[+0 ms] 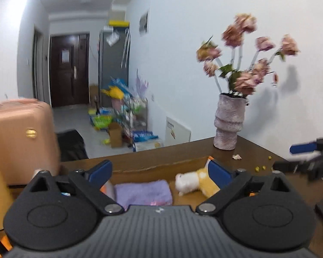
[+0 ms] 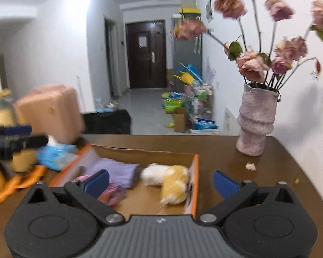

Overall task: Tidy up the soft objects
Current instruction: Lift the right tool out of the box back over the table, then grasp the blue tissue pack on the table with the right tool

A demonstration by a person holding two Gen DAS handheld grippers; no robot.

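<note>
An open cardboard box (image 2: 193,185) with orange edges lies on the brown table (image 2: 258,185). Inside it lie a folded purple towel (image 2: 116,169), a white and yellow plush toy (image 2: 168,177) and a pink soft item (image 2: 113,194). The towel (image 1: 143,192) and plush (image 1: 193,182) also show in the left wrist view. My left gripper (image 1: 160,168) is open and empty above the box. My right gripper (image 2: 161,179) is open and empty above the box's right side. Each gripper shows at the edge of the other's view, the right one (image 1: 305,157) and the left one (image 2: 13,139).
A pink vase of dried roses (image 2: 256,122) stands at the table's back right, with small crumbs (image 2: 250,166) near it. A blue tissue pack (image 2: 53,154), orange cloth (image 2: 15,185) and a yellow object (image 2: 23,161) lie left of the box. A pink suitcase (image 1: 19,139) stands beyond.
</note>
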